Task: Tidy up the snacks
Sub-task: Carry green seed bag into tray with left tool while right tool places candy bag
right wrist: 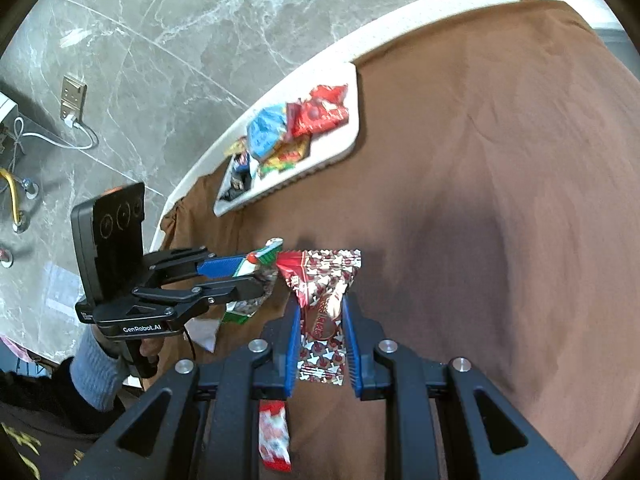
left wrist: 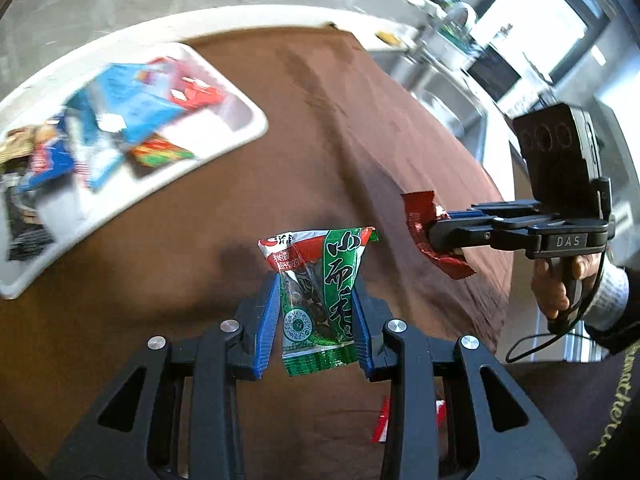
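L gripper [left wrist: 316,320] clamped on green snack pkt [left wrist: 316,296], held above brown cloth [left wrist: 360,120]; Chinese print, I couldn't read it. R gripper [right wrist: 322,336] pinched red-silver candy pkt [right wrist: 320,308]. I read "DAS" on R body, "GenRobot.AI" on L. White tray [right wrist: 352,136] w/ snacks lay well beyond.

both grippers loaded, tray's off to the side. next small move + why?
Probably carry the left gripper toward the white tray and drop its green snack packet there. It is already pinched between the blue fingers and lifted off the brown cloth, and the tray already holds other snacks. The right gripper, holding the red-and-silver candy packet, could follow.
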`<state>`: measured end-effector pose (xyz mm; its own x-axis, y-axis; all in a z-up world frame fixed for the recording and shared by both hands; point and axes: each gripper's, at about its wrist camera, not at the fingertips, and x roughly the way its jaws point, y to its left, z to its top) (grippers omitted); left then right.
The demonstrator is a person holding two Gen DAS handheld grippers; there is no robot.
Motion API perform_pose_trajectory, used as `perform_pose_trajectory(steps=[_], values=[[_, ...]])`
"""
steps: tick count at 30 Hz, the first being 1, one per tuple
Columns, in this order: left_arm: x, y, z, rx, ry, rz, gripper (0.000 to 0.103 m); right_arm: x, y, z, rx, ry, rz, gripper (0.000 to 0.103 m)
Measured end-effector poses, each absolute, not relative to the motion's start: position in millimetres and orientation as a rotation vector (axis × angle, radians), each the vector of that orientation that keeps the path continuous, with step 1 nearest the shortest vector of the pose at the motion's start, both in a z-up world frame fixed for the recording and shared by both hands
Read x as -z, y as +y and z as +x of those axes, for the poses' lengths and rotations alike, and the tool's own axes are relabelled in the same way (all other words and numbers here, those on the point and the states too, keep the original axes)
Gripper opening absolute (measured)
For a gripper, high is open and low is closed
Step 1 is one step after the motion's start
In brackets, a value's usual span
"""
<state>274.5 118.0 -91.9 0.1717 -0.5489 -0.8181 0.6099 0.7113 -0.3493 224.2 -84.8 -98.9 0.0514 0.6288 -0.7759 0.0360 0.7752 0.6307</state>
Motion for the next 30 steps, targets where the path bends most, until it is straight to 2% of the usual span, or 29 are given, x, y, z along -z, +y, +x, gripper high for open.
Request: perform_pose_trajectory(steps=[12,23,26,28,29,30], values=[[60,197,346,0.589,1.065,-0.092,0.031,113,-42,312,-0.547,1.397,0.525,0.022],[69,235,407,0.428,1.049,-0.174,0.031,156,-14,375,-0.495,1.402,0.455,0.022],[76,237,416,0.388,1.058,-0.159,0.032,168,-6,382,-0.468,1.425,0.390,0.026],[81,234,419,0.360,1.068,-0.144,0.037,170,-2,383,-0.468,1.421,0.351,0.026],[83,232,420,0.347,1.066,-0.130,0.040,170,-2,383,-0.465,1.418,0.341,0.028],[84,232,420,0.339,1.065,-0.118,0.042,169,-2,382,-0.461,1.408,0.328,0.036]])
